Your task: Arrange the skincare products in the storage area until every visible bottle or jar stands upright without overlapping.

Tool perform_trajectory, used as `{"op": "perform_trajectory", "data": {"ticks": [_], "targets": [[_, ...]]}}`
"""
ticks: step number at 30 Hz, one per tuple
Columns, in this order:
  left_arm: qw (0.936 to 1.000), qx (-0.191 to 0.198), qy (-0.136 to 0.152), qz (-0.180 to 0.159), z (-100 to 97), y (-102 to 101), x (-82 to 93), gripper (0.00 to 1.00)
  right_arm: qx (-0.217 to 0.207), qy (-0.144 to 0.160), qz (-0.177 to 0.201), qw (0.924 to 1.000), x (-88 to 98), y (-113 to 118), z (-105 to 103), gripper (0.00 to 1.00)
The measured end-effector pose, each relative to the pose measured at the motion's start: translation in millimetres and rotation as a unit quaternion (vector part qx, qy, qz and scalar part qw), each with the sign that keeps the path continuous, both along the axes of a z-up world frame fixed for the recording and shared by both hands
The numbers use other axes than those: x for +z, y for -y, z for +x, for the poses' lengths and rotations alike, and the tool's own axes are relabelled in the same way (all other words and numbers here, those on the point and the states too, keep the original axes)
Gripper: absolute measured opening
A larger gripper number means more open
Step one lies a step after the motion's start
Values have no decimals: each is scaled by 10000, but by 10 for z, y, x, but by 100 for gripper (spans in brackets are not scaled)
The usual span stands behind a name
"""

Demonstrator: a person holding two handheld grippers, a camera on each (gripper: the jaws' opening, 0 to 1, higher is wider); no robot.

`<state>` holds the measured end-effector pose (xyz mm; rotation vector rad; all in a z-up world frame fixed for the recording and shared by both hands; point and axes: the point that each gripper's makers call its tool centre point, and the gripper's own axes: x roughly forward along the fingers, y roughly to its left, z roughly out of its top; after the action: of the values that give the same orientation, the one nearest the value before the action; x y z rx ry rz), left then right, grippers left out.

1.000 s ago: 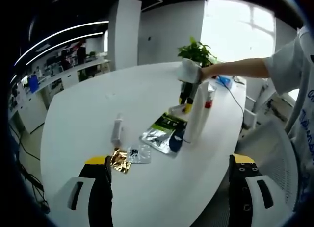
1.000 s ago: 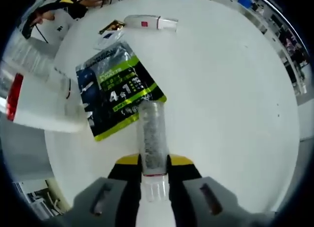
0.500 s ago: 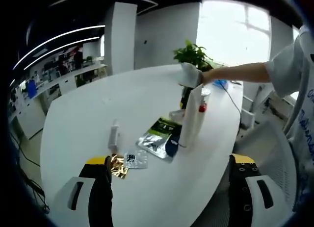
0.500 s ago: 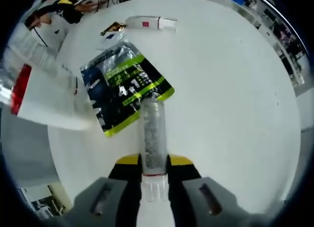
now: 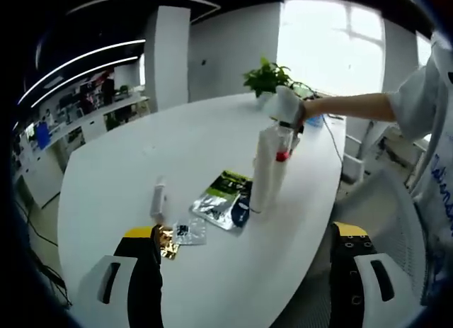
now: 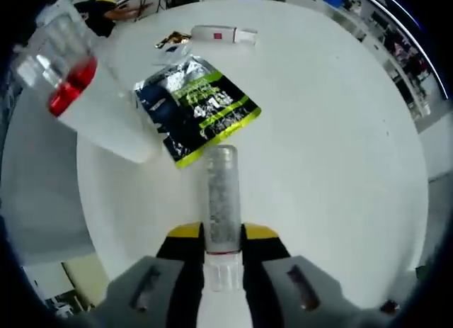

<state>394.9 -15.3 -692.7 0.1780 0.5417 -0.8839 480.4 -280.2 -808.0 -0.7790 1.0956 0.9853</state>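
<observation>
My right gripper [image 6: 221,236] is shut on a clear tube [image 6: 221,190], which points forward over the white table [image 6: 333,129]; its far end stops just short of a green-and-black pouch [image 6: 198,105] lying flat. A tall white bottle with a red band [image 6: 92,108] stands to the left of the pouch, and it also shows upright as the bottle [image 5: 265,168] beside the pouch [image 5: 225,197]. A small white tube [image 5: 158,199] lies flat. My left gripper [image 5: 244,271] hangs open over the table's near edge, holding nothing.
A gold sachet [image 5: 168,241] and a clear sachet [image 5: 188,230] lie by my left jaw. A gloved hand [image 5: 287,105] shows behind the bottle's top. A potted plant [image 5: 265,76] stands at the far end. A chair [image 5: 386,207] sits to the right.
My right gripper has drawn back with the clear tube, whose end was over the pouch and now stops short of it. The left view has pulled back a little.
</observation>
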Motion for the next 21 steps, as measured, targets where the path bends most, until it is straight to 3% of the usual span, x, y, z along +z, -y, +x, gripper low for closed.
{"op": "perform_trajectory", "data": {"ticks": [21], "targets": [[9999, -104, 3, 111, -83, 71, -40, 97, -45, 71, 26, 10000, 188, 65, -629, 19]]}}
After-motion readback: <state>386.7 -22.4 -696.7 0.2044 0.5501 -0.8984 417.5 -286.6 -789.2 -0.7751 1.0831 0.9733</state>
